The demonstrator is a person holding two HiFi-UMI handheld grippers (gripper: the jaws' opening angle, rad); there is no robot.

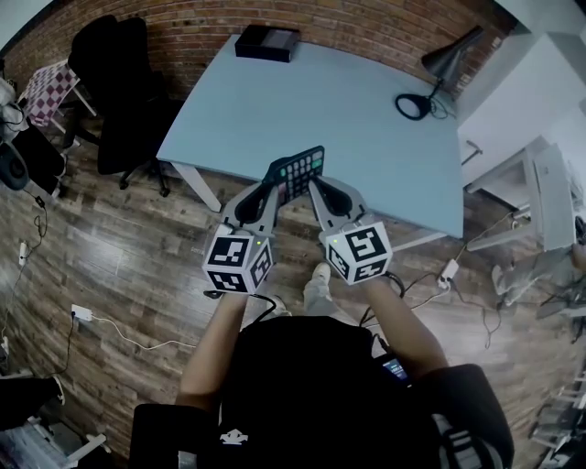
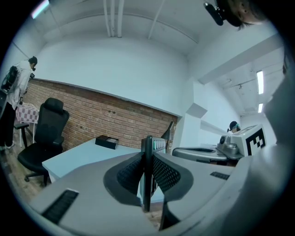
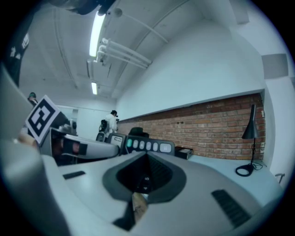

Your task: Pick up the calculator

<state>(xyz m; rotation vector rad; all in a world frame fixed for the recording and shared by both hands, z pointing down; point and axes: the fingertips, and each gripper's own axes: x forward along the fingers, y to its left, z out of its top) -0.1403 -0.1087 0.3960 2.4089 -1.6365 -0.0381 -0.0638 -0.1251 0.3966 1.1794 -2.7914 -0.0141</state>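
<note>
Head view: left gripper (image 1: 272, 183) and right gripper (image 1: 318, 190) fingers (image 1: 256, 201) pinch calculator (image 1: 298, 169) above counter (image 1: 348, 119) edge; unequal pull could twist it loose.

Dark flat plastic calculator (image 1: 295, 172): keys green, red and pale. Left gripper (image 1: 272, 183) and right gripper (image 1: 316, 188): grey shells, black ribbed pads; each cube is white with black square markers. Plain flat table (image 1: 366, 128): pale blue-grey. Far brick wall (image 1: 366, 27): red-brown, paler joints. Wood plank floor (image 1: 110, 266): dark brown. Far on the table: black rectangular box (image 1: 266, 42); far right, black desk lamp (image 1: 439, 73). Far left: black office chair (image 1: 124, 92) and a reddish-and-white chequered cloth (image 1: 46, 92).
</note>
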